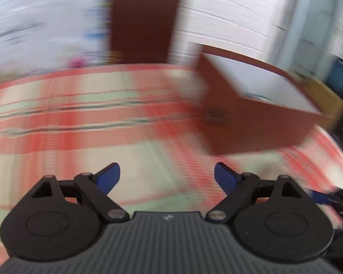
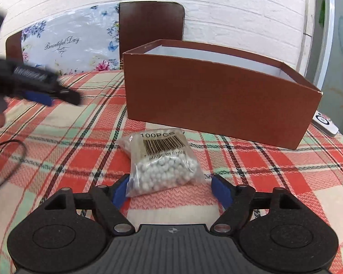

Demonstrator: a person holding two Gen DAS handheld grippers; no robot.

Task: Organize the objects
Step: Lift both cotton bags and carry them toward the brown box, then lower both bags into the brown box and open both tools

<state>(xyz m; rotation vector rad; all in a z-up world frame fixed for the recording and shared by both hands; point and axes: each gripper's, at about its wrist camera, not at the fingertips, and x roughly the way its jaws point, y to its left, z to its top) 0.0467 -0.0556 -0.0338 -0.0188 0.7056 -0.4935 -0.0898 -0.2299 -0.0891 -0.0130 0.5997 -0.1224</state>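
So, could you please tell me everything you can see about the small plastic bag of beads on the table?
The bag of beads is a clear plastic pouch packed with small white balls. A white label reads 100PCS, with a barcode and MADE IN CHINA. It lies flat on the plaid tablecloth, in front of the open brown box and apart from it. The right gripper is open, its blue fingers flanking the bag's near end.

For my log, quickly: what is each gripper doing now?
Left gripper: open, holding nothing.
Right gripper: open, around the clear plastic bag of small white beads, not closed on it.
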